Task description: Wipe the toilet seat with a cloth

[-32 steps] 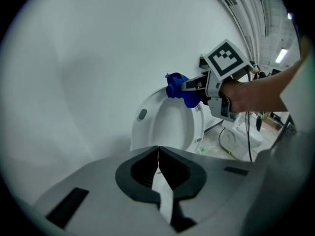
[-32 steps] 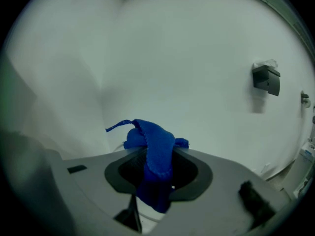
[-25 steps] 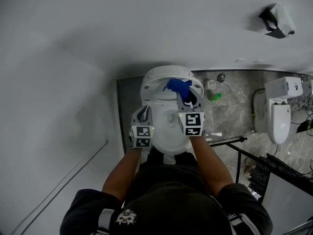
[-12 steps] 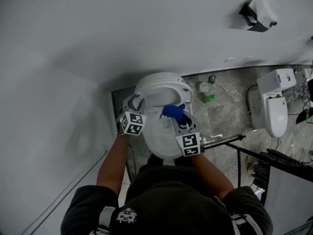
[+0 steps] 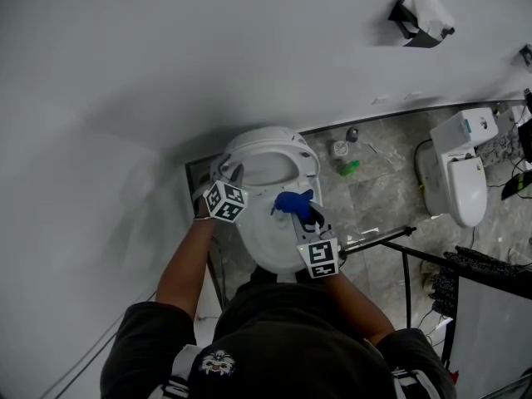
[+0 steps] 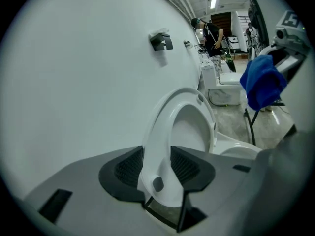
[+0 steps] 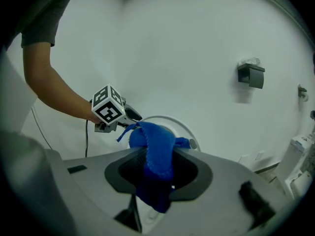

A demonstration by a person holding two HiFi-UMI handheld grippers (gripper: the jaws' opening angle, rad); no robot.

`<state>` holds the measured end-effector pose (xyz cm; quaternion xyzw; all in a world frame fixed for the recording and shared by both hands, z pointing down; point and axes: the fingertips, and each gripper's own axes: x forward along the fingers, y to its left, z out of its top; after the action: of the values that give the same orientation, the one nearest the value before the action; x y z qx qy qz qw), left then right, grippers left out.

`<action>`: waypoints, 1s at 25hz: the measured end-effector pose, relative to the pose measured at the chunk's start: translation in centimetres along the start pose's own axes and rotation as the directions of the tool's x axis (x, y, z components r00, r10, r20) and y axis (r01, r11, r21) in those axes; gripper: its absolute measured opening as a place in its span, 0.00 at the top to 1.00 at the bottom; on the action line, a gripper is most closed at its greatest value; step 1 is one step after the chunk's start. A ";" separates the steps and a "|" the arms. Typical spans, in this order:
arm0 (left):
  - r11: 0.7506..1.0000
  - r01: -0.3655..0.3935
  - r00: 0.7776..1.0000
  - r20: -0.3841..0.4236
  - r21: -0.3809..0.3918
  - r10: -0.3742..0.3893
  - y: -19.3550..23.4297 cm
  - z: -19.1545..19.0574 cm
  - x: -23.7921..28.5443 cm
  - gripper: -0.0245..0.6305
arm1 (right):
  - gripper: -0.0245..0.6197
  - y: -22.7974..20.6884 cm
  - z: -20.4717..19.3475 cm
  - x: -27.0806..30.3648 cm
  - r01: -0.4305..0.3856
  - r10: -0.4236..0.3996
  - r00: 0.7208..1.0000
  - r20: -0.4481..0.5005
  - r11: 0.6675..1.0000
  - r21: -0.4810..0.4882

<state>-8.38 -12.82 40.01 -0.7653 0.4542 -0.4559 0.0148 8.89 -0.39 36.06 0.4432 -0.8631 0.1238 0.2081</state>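
The blue cloth [image 7: 155, 154] is bunched up and clamped in my right tongs [image 7: 158, 170], which hang over the open toilet bowl [image 5: 268, 241]. The toilet seat [image 6: 165, 132] stands raised close to the white wall [image 5: 166, 48]. Its rim sits between the jaws of my left tongs [image 6: 156, 163], which are opening and don't look to be pressing on it. Further right, a paper holder [image 5: 418, 13] hangs on the wall and a second toilet [image 5: 459, 177] stands on the stone floor [image 5: 378, 198].
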 end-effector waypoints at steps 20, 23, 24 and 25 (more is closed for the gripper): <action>0.999 -0.021 0.999 -0.036 -0.039 0.019 -5.5 -1.2 -6.6 0.71 | 0.77 -3.2 4.8 -4.0 0.011 -0.017 0.985 0.171 0.999 0.034; 0.999 0.000 0.998 -0.055 -0.048 -0.003 -7.5 -2.0 -8.5 0.71 | 0.77 -3.8 5.7 -4.2 0.008 -0.015 0.980 0.197 0.999 0.038; 0.999 0.008 0.998 -0.061 -0.051 -0.011 -8.2 -2.2 -9.1 0.71 | 0.77 -4.0 6.0 -4.3 0.006 -0.014 0.978 0.207 0.999 0.039; 0.998 0.015 0.998 -0.065 -0.062 -0.019 -8.9 -2.5 -9.7 0.71 | 0.77 -4.2 6.2 -4.3 0.005 -0.013 0.977 0.214 0.999 0.039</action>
<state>-5.80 0.26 38.70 -0.7540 0.4617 -0.4665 -0.0274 13.02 -2.15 28.69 0.4617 -0.8760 0.0911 0.1059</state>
